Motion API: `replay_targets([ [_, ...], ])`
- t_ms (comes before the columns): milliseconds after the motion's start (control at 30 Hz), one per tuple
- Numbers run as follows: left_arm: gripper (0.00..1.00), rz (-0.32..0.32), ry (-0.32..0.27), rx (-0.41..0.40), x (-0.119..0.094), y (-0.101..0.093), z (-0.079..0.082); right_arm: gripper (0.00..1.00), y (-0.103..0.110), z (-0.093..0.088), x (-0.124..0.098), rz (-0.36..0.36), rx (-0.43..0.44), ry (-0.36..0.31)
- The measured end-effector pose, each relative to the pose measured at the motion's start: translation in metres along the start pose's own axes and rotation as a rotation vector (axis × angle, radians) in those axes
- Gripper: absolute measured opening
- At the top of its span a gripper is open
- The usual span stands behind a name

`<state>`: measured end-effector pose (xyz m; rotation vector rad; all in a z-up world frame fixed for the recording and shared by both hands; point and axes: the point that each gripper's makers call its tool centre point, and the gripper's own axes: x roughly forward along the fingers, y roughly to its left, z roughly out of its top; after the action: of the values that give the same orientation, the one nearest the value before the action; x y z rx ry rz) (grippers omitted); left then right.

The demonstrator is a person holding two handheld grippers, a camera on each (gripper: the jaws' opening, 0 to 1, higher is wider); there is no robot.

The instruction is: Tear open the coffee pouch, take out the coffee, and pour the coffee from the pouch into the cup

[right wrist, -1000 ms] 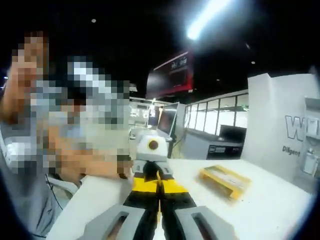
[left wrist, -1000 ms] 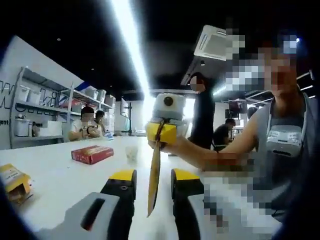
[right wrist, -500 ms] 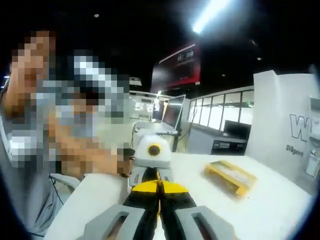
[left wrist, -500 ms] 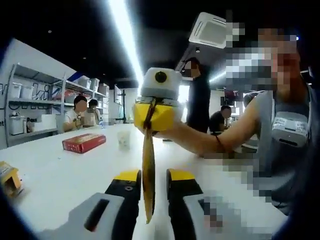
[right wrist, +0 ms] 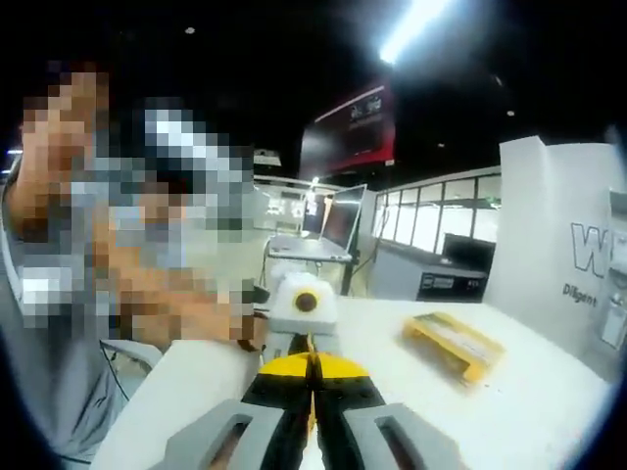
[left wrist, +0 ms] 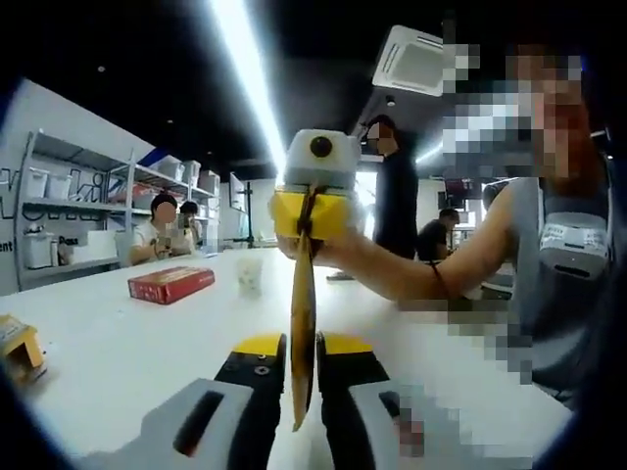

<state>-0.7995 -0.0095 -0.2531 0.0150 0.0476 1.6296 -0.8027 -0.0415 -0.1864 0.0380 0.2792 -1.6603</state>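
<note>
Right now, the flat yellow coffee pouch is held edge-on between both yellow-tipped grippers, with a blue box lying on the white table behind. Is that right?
Not quite: the box is red, not blue, as the left gripper view shows. The flat yellow coffee pouch is indeed held edge-on by both grippers, left and right, above the white table.

Left tool and right tool, both clamped.

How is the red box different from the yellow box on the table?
The red box is red; the yellow box is yellow. In the left gripper view, the red box lies farther off on the table, near the small cup, while the yellow box sits close, at the edge of view. Both rest on the white table.
</note>
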Motion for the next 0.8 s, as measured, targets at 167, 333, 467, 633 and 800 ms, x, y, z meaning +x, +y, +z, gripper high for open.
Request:
replay_targets([
  [167,0.11,-0.007,0.004,0.006,0.0019,-0.0024,-0.0003,0.01,0.0025,0.0025,0.0001,0.000,-0.003,0.000],
  [333,0.10,-0.016,0.020,-0.041,0.0014,-0.0056,0.0002,0.02,0.0014,0.0028,-0.0008,0.000,-0.006,-0.007],
  [467,0.10,0.001,0.019,-0.015,-0.0003,-0.0055,0.0008,0.02,0.0046,0.0045,0.0001,0.025,0.009,-0.031],
  [633,0.10,0.017,0.018,-0.003,0.0016,-0.0053,0.0016,0.14,0.0084,0.0059,-0.0001,0.080,0.016,-0.092],
  [800,0.10,0.057,0.027,0.001,0.0013,0.0011,0.0001,0.30,-0.0005,0.0068,0.0003,0.066,0.013,-0.146],
])
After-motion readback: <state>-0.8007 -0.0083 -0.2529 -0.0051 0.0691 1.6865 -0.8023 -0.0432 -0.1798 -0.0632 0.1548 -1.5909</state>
